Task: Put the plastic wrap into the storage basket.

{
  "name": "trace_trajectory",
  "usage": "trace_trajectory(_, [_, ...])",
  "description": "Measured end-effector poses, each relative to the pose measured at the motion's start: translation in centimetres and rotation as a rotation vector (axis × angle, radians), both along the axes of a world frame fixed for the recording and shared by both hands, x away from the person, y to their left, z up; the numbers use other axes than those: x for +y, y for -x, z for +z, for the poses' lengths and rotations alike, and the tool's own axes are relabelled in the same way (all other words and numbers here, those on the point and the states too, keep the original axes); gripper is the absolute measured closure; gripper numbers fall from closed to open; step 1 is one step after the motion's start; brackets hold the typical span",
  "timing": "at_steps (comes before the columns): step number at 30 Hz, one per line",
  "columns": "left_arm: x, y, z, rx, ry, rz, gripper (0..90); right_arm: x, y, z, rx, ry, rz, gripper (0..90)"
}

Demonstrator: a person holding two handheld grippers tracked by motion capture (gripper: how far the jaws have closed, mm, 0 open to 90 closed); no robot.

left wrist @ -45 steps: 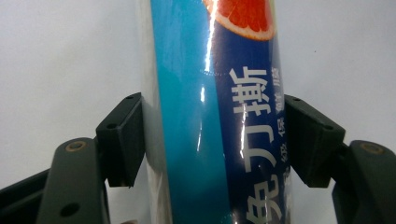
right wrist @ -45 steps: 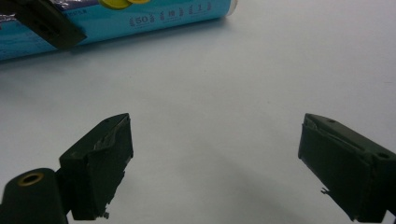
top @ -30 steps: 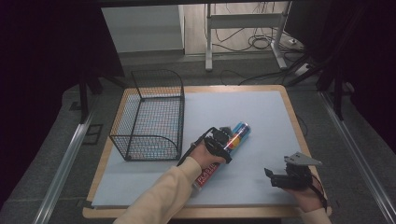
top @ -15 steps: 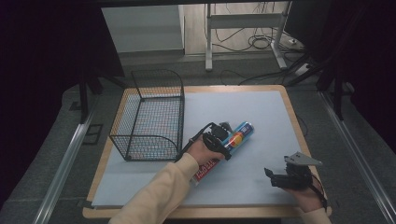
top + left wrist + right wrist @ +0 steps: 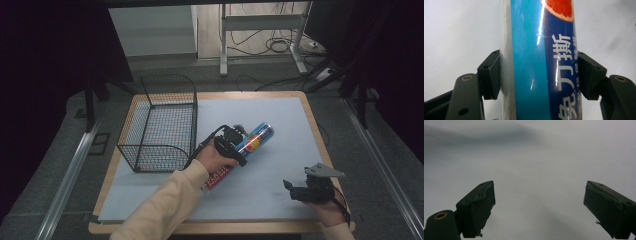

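We had the left gripper (image 5: 241, 145) clamped on the roll (image 5: 248, 145), a long tube-shaped pack in blue and teal with a grapefruit picture. In the left gripper view both pads (image 5: 489, 75) pressed flat against the sides of the roll (image 5: 539, 62), one on each side, so the hold looked square and firm. The roll sat near the middle of the desk (image 5: 280, 120), just right of the wire basket (image 5: 160, 125), with its far end pointing up and to the right and its near end hidden under our left hand.

We judged the step in hand to be the pick-up: the grasp was made and the roll was at the point of leaving the desk, though we could not tell whether its near end was clear of the surface. The right gripper (image 5: 295, 190) rested at the near right of the desk with its jaws wide and nothing between them.

The next move, as we read it, called for a carry left over the basket rim, with the roll turned to lie along the basket, since it is long and could catch on the wire. The hold would need to stay tight, for the wrapper is glossy and could slip.
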State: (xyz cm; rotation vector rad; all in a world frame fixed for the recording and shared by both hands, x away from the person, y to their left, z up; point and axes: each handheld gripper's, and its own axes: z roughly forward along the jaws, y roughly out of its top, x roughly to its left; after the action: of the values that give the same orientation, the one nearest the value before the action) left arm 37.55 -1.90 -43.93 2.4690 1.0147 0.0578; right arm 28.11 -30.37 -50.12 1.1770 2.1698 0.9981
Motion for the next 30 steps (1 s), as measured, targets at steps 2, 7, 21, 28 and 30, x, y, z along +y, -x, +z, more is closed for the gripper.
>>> trace_trajectory(2, [0.1, 0.0, 0.4, -0.007, 0.005, -0.001, 31.8, 0.0, 0.0, 0.0, -0.002, 0.001, 0.000, 10.5])
trace_trajectory(7, [0.3, 0.0, 0.8, -0.021, 0.006, 0.001, 31.8, 0.0, 0.0, 0.0, 0.000, 0.001, 0.000, 10.5])
trace_trajectory(21, [1.0, 0.0, 2.4, -0.054, 0.034, 0.009, 31.8, -0.1, 0.0, -0.1, 0.002, 0.004, -0.004, 10.5])
trace_trajectory(28, [1.3, -0.2, 3.6, -0.077, 0.046, 0.019, 31.8, -0.1, -0.1, -0.1, 0.003, 0.006, -0.006, 10.6])
trace_trajectory(30, [1.4, -0.3, 4.2, -0.084, 0.054, 0.019, 31.8, -0.1, -0.1, -0.1, 0.003, 0.006, -0.006, 10.6])
